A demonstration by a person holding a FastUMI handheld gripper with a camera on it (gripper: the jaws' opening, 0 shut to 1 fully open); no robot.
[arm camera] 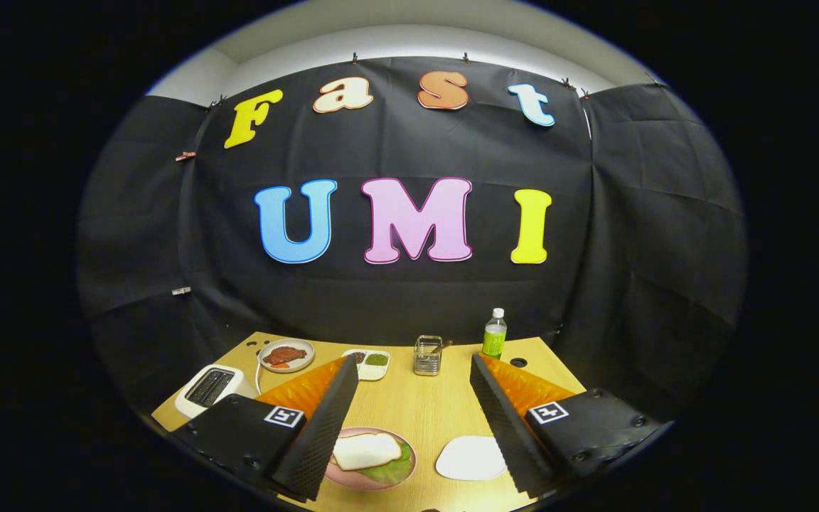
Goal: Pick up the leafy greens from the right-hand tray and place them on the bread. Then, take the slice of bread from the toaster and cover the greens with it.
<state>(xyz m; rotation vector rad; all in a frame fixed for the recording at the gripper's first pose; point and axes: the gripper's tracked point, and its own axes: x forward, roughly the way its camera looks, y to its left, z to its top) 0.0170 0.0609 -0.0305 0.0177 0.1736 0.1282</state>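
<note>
Hand-held gripper (413, 419) hangs high over the desk (416, 409), fingers spread wide, nothing between them. Down below, just inside the left finger, sits the pink plate (409, 455), and on it a pale slice of bread (365, 451) lying over green leaves (395, 471) that poke out along its near and right edge. By the look of it the stack is built: greens under, bread on top. I can't tell whether another slice lies beneath the greens; it's hidden.

So the step in hand reads as the finish: clear out without disturbing anything. Best way is to lift straight up and back, fingers kept wide, no sweep across the plate. If the top slice wants squaring, come down from above and nudge its edge gently, not pinch it, or the leaves will drag out.

The bread is off-white, soft-looking, rounded corners, sitting a little askew. The greens look frilly, bright and floppy.

Beside the plate, toward the right finger, lies a white tray (470, 459), bare on top. Beyond the left finger stands the toaster (212, 387); I can't make out a slice in its slots. Further back are a plate of reddish food (286, 355), a divided dish (367, 363), a wire holder (427, 355) and a bottle (495, 334).
</note>
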